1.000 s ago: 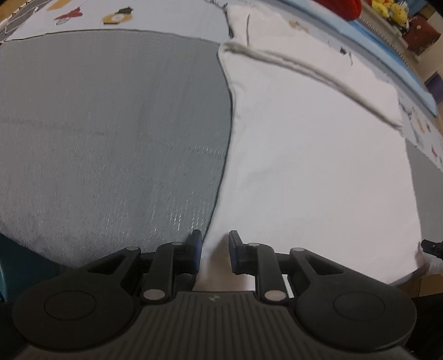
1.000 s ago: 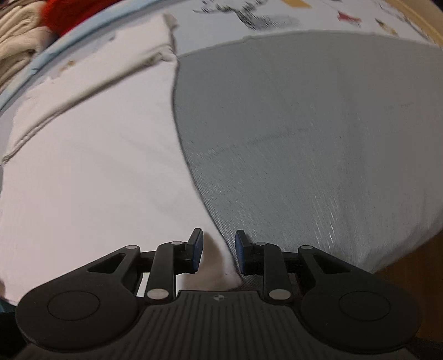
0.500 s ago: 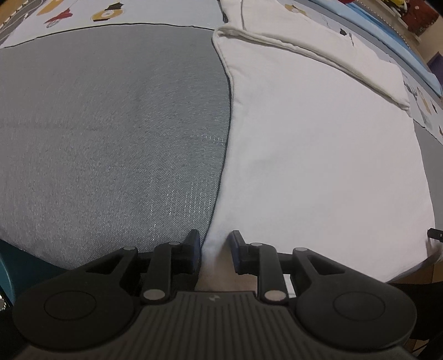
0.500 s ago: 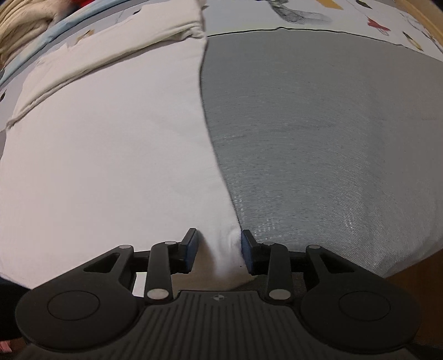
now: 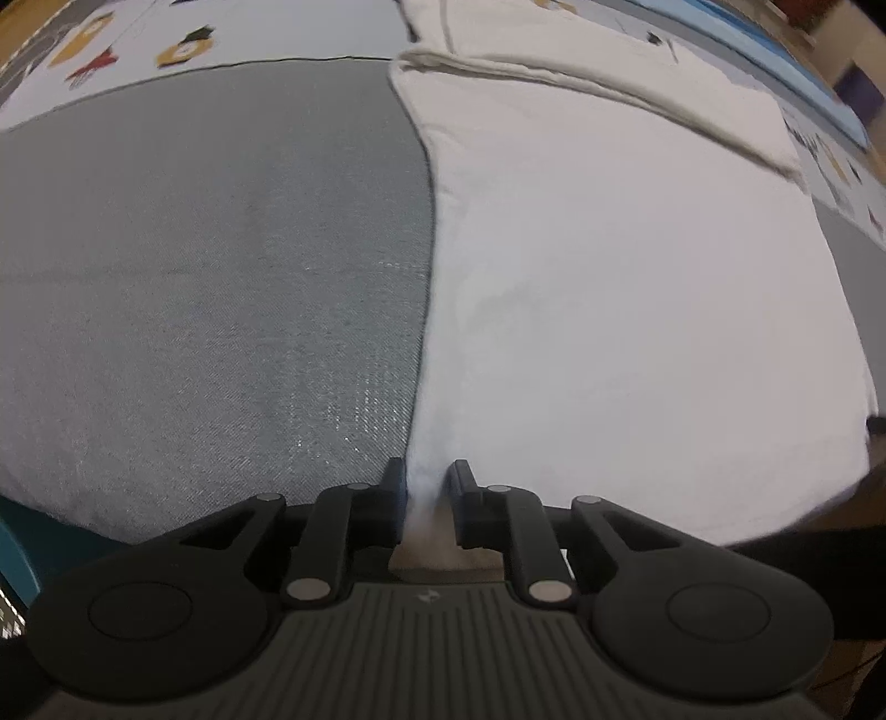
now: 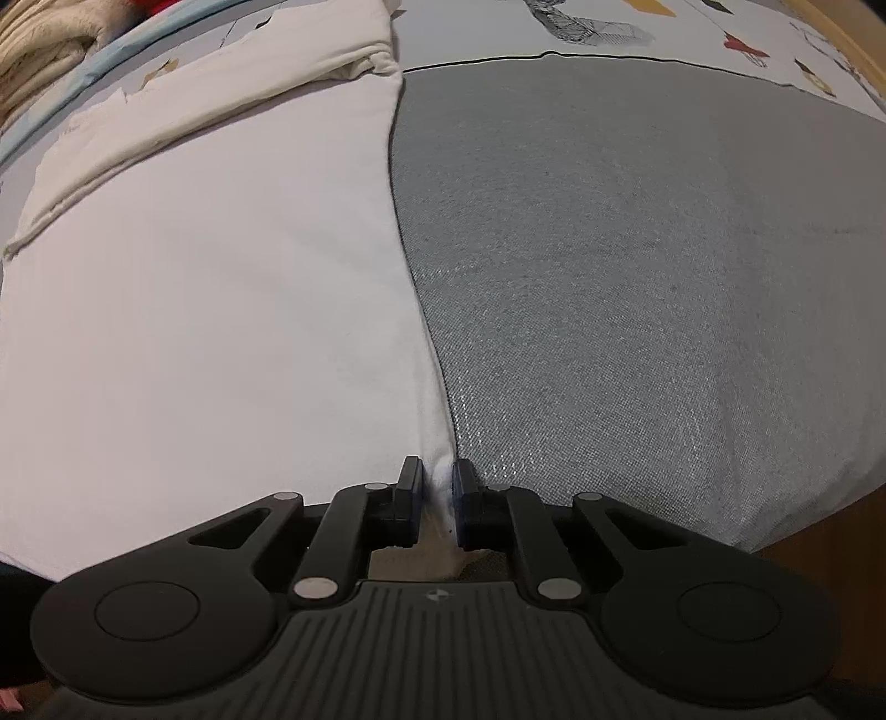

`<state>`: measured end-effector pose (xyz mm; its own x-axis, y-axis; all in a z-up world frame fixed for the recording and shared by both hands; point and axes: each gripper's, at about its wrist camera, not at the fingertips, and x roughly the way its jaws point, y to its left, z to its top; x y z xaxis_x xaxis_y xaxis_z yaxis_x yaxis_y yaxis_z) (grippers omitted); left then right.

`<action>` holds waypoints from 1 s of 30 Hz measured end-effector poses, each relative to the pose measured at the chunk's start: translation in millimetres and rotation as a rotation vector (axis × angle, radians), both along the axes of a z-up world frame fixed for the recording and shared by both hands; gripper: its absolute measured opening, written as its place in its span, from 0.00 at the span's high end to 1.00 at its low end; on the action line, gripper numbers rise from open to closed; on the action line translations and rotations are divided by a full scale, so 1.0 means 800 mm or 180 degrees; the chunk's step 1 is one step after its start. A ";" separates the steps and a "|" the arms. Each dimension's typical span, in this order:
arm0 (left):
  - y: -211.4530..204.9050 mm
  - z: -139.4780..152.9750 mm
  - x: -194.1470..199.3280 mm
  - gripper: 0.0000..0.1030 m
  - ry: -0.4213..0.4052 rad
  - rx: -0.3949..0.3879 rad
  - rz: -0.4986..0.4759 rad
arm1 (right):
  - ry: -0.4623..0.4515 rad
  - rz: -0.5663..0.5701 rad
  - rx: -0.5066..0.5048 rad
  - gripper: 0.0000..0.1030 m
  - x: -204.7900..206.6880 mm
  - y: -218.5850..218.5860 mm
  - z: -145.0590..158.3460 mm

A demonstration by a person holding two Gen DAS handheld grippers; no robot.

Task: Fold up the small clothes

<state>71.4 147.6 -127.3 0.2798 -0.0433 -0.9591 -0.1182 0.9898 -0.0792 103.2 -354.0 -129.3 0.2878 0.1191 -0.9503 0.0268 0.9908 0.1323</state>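
Observation:
A white garment (image 5: 626,288) lies flat on a grey mat (image 5: 210,266), its far part folded over in a thick band (image 5: 609,83). My left gripper (image 5: 425,487) is shut on the garment's near left corner, with cloth pinched between the fingers. The same garment (image 6: 210,310) fills the left of the right wrist view, its folded band (image 6: 221,105) at the far end. My right gripper (image 6: 437,487) is shut on the garment's near right corner, at the edge of the grey mat (image 6: 637,266).
The grey mat lies on a white sheet printed with cartoon figures (image 5: 138,50) (image 6: 692,27). A blue strip (image 5: 775,61) runs along the far side. Stacked beige cloth (image 6: 50,44) sits at the far left. The mat's near edge drops off to a wooden floor (image 6: 819,554).
Both grippers have narrowed from half open to shut on the garment's near corners. The cloth between each pair of fingers has bunched up.

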 end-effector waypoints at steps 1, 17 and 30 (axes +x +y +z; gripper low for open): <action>-0.001 0.000 0.000 0.83 -0.0004 0.0019 -0.0021 | -0.0005 0.0022 -0.0023 0.89 0.000 0.005 0.000; -0.001 0.000 0.001 0.84 -0.0012 0.0039 -0.0026 | -0.0018 0.0152 -0.0080 0.88 0.002 0.011 0.002; -0.015 0.046 -0.002 0.96 -0.0398 0.0061 -0.0403 | -0.0511 -0.0015 0.0464 0.94 -0.003 -0.011 0.056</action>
